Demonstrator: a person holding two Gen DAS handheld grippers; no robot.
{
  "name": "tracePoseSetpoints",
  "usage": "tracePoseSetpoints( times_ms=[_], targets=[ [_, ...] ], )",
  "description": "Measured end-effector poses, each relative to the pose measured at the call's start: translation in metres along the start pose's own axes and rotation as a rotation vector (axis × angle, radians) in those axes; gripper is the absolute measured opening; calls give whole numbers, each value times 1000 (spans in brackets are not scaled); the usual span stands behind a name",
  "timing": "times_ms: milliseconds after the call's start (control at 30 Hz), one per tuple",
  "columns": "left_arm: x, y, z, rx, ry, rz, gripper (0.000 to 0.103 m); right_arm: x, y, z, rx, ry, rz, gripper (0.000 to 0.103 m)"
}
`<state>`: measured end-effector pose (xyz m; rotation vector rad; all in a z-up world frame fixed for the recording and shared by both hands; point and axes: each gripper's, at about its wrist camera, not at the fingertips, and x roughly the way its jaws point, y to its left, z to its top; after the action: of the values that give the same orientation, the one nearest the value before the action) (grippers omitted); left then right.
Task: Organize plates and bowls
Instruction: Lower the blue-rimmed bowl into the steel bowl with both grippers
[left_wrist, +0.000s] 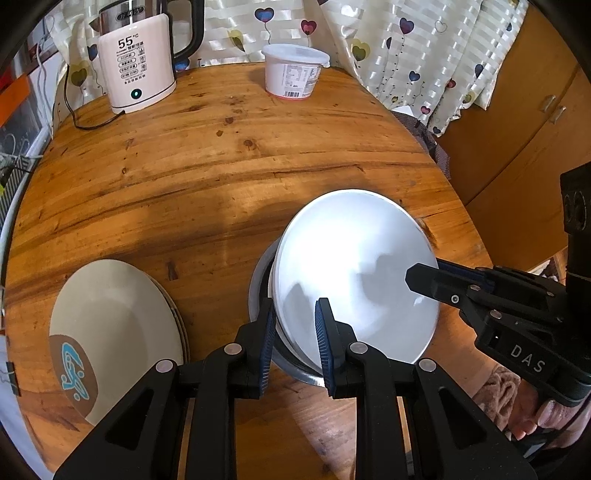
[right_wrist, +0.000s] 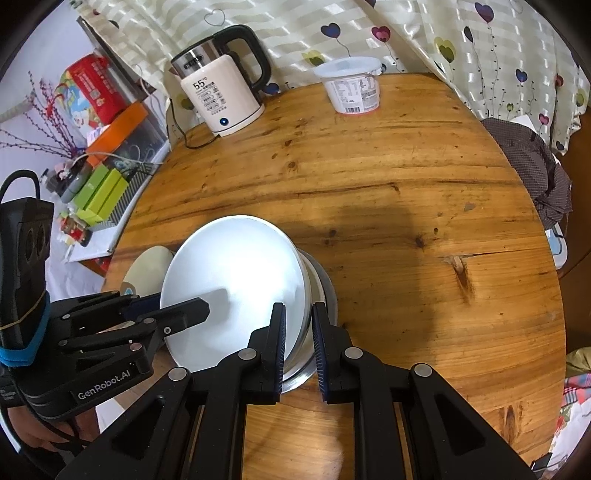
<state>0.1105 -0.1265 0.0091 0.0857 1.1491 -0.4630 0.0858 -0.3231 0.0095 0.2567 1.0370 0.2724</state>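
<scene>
A white bowl (left_wrist: 354, 266) sits nested in a steel bowl (left_wrist: 258, 280) on the round wooden table (left_wrist: 207, 166). My left gripper (left_wrist: 295, 328) is shut on the white bowl's near-left rim. My right gripper (right_wrist: 298, 332) is shut on the rims of both bowls at the right side; it also shows in the left wrist view (left_wrist: 428, 277). The white bowl (right_wrist: 232, 280) and the steel bowl (right_wrist: 321, 288) show in the right wrist view, with my left gripper (right_wrist: 184, 314) on the rim. A stack of beige plates (left_wrist: 114, 325) with a blue and brown mark lies to the left, partly hidden in the right wrist view (right_wrist: 147, 266).
A pink electric kettle (left_wrist: 136, 70) with its cord stands at the far left edge. A white lidded tub (left_wrist: 293, 70) stands at the far edge. A heart-patterned curtain (left_wrist: 406, 44) hangs behind. A cluttered side shelf (right_wrist: 92, 166) is left of the table, cloth (right_wrist: 532, 166) at the right.
</scene>
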Motion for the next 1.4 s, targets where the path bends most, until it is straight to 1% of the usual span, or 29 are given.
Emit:
tracePoseSetpoints(
  times_ms=[267,600,1000,1133,1300,1400],
  targets=[
    [2,-4,1,28,-4,40,22,1,-2,0,2,6,4,15],
    [3,-8,2,54,4,63,25,2,-2,0,2,10,2,15],
    [6,-20,-1,122,-20,100,35,2,0,-2,-4,14,-2,15],
    [6,-22,-2,137,-37,102,43,3,-1,-1,-4,16,-3,15],
    [5,-19,-1,120,-48,76,43,2,-3,-1,-6,12,-4,15],
    [3,-13,1,86,-67,55,43,2,-4,0,-2,10,3,15]
  ],
)
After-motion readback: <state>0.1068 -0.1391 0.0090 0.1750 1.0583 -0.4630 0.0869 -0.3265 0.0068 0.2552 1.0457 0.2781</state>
